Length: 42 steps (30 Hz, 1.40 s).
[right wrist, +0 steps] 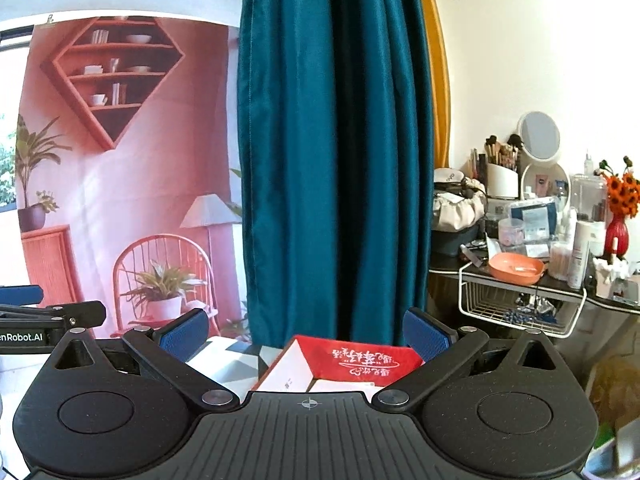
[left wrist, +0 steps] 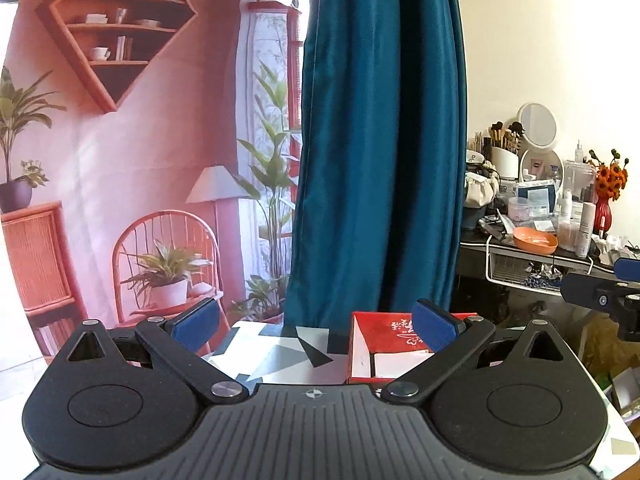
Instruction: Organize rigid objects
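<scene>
red box (right wrist: 352, 360), teal curtain (right wrist: 336, 152), geometric-patterned tabletop (left wrist: 276, 348)

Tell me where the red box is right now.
The red box sits on the patterned table in front of the blue curtain. In both wrist views it lies low and right of centre, just ahead of the open grippers.

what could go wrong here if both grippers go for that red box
The red box sits near the far edge of the patterned table, so a forward push might slide it off. Both the left gripper and the right gripper are open and side by side, so closing in on the same box they could knock into each other. The box's divided interior shows open, so tilting it might spill anything inside, though contents are not visible.
</scene>
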Motion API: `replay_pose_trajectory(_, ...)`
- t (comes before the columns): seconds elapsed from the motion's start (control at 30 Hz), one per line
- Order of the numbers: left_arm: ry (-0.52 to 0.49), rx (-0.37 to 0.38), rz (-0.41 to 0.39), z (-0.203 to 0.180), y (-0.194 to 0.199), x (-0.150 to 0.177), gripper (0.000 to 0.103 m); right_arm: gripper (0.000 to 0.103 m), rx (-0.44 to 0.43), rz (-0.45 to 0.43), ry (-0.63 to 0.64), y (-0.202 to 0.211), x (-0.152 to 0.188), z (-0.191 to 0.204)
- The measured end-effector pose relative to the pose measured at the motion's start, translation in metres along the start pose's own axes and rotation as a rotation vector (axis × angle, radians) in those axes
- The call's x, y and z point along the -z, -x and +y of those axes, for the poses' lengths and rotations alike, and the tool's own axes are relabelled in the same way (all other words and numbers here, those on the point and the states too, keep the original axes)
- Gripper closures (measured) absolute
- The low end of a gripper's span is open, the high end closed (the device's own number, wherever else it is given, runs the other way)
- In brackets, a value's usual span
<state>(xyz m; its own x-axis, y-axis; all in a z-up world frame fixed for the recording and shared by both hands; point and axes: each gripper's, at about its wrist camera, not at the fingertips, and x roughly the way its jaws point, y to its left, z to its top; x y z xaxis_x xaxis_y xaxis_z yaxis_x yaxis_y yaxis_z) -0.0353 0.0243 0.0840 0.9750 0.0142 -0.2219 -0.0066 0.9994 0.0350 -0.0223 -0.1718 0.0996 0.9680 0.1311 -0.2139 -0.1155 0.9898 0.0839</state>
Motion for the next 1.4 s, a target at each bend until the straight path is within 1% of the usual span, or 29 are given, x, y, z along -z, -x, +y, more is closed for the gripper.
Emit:
replay_pose_trajectory(0.23, 0.009, 0.007, -0.006, 0.0007, 0.0055, 0.0010, 0.000, 0.000, 0.016, -0.006, 0.006, 0.0020, 0.0002, 0.0017)
replay_pose_trajectory(0.53, 0.024, 0.006, -0.023, 0.0024, 0.0072, 0.0038, 0.000, 0.000, 0.013, -0.006, 0.024, 0.0055, 0.0017, 0.0030)
replay_pose_trajectory(0.73, 0.003, -0.008, -0.021, 0.0017, 0.0052, 0.0055, 0.000, 0.000, 0.022, -0.006, 0.024, 0.0071, 0.0036, 0.0024)
replay_pose_trajectory(1.0, 0.013, -0.030, -0.020, 0.0048, 0.0063, 0.0055, 0.000, 0.000, 0.019, 0.001, 0.021, 0.0057, 0.0060, 0.0029)
replay_pose_trajectory(1.4, 0.022, -0.025, -0.012, 0.0072, 0.0060, 0.0052, 0.000, 0.000, 0.020, 0.008, 0.026, 0.0040, 0.0091, 0.0018)
